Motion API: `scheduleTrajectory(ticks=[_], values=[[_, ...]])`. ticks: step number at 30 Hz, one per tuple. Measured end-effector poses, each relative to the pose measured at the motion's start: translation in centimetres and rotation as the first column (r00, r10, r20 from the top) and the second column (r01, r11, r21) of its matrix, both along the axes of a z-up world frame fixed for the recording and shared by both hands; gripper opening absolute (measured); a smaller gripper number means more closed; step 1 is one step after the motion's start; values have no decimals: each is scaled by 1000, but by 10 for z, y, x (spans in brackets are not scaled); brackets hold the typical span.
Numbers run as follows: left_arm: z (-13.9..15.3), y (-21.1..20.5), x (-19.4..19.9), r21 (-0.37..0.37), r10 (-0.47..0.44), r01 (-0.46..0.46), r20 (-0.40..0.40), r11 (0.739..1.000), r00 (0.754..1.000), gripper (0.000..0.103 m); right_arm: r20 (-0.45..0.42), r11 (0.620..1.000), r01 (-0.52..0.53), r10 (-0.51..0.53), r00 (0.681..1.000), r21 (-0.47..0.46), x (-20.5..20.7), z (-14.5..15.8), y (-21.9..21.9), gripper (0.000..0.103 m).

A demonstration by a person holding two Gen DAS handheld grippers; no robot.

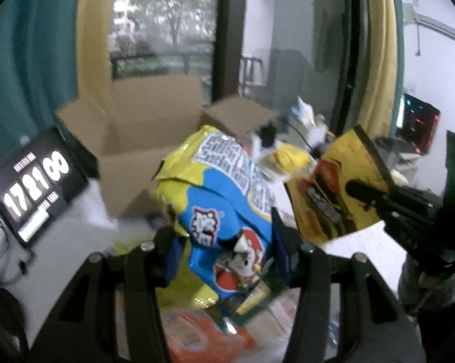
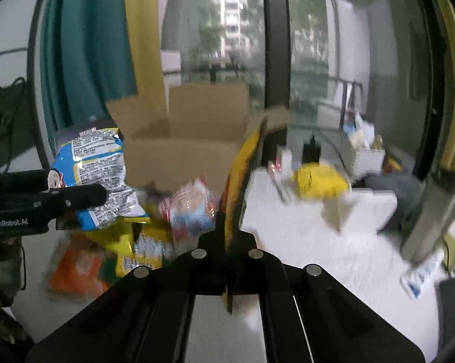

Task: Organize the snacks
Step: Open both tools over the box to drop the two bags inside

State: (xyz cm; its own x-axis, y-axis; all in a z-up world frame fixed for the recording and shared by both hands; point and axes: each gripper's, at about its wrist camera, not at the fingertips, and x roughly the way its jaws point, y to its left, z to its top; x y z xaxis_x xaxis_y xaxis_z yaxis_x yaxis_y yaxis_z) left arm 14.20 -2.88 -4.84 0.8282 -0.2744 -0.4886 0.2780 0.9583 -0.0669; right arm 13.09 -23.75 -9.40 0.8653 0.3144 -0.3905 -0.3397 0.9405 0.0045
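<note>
Both grippers up off the table, each with 1 snack. Left gripper jaws pinch a blue bag, puffy, blue and yellow with a cartoon face, held upright. Right gripper jaws pressed tight on a flat yellow pack, edge-on in its own view, tilted in the left view. Open cardboard box sits far, by the window. Loose snacks piled on the white table near the box, orange pack nearest. Clock at left. Frames blurry.
</note>
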Motion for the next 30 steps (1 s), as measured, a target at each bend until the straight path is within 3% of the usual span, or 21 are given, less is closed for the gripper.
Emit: scheduleTrajectory(ticks=[10, 15, 21, 25, 26, 28, 29, 30], values=[[31, 46, 63, 26, 104, -107, 96, 994, 990, 52, 147, 995, -92, 95, 985, -24, 66, 64, 29, 0], [36, 62, 116, 26, 133, -136, 100, 990, 986, 52, 197, 995, -91, 98, 975, -42, 116, 85, 44, 0], [34, 73, 178, 56, 180, -186, 91, 981, 979, 52, 182, 998, -61, 65, 981, -29, 190, 91, 59, 1], [22, 84, 223, 36, 209, -208, -7, 977, 978, 58, 95, 998, -52, 54, 994, -31, 238, 81, 71, 1], [21, 85, 229, 36, 220, -219, -17, 975, 975, 73, 59, 997, -64, 65, 996, -31, 250, 78, 74, 3], [20, 87, 232, 28, 224, -224, -6, 974, 975, 93, -12, 996, -82, 82, 997, -27, 267, 72, 79, 22], [21, 88, 230, 15, 229, -229, -6, 973, 973, 94, -22, 996, -86, 86, 996, -17, 270, 71, 79, 48], [21, 90, 229, -2, 230, -230, -11, 973, 973, 94, -21, 996, -92, 91, 996, -11, 269, 71, 79, 64]])
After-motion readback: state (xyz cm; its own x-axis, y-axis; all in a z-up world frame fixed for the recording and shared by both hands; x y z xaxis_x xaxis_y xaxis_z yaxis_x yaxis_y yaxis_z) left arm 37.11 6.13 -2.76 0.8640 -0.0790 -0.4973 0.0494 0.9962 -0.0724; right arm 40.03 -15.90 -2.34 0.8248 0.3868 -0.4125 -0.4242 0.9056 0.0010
